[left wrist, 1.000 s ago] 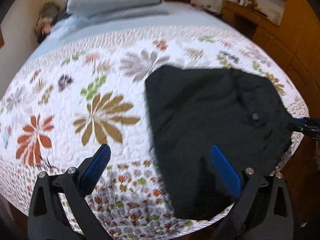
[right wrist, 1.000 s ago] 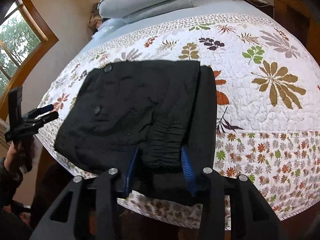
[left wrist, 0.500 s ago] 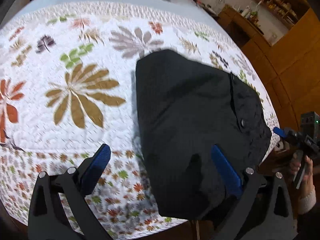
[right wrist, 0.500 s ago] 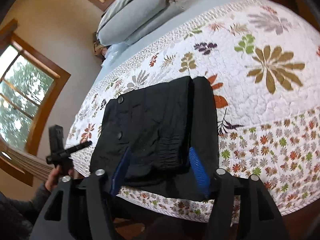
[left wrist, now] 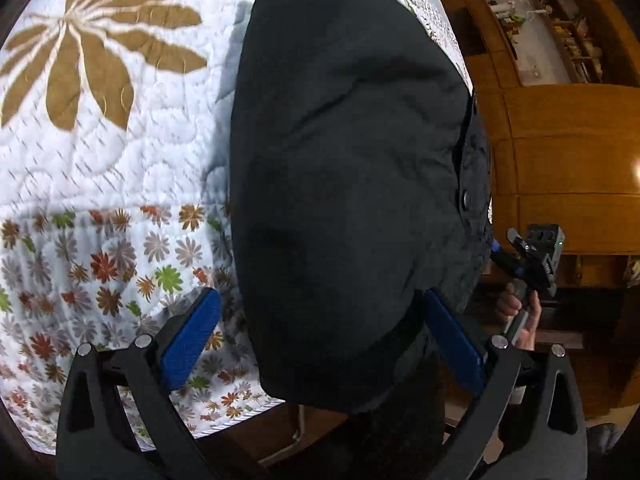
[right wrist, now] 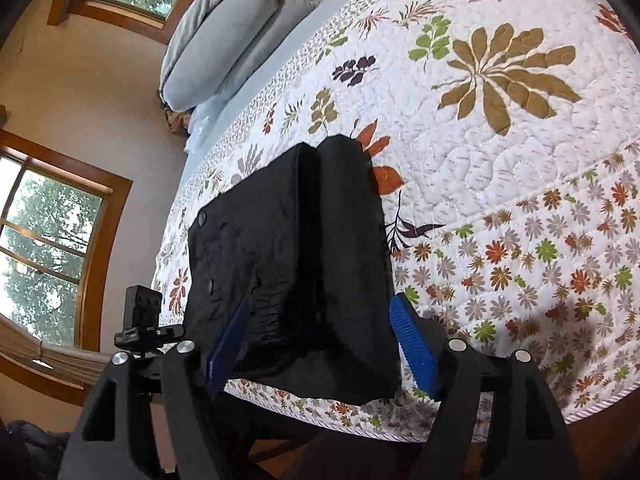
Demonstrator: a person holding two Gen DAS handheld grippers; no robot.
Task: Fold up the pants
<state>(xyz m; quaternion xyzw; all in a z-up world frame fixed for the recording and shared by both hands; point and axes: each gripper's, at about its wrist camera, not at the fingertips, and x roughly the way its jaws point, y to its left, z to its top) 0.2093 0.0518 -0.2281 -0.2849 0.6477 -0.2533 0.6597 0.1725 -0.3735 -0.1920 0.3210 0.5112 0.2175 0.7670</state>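
Both my grippers are spread wide and gripping nothing. Left gripper [left wrist: 320, 340] straddles the near end of the folded black pants [left wrist: 344, 168], right gripper [right wrist: 320, 344] does the same from its side. Pants lie at the near edge of the floral quilt [right wrist: 500, 152], 2 grey pillows [right wrist: 224, 44] far back.

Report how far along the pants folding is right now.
Done: the black fabric pants lie doubled into a compact stack on the floral quilted bedspread, near edge overhanging. In hand: nothing gripped; the left gripper and right gripper are both open, fingers straddling that near edge. Left: at most a final fold or tidy; I can't tell if one is planned.
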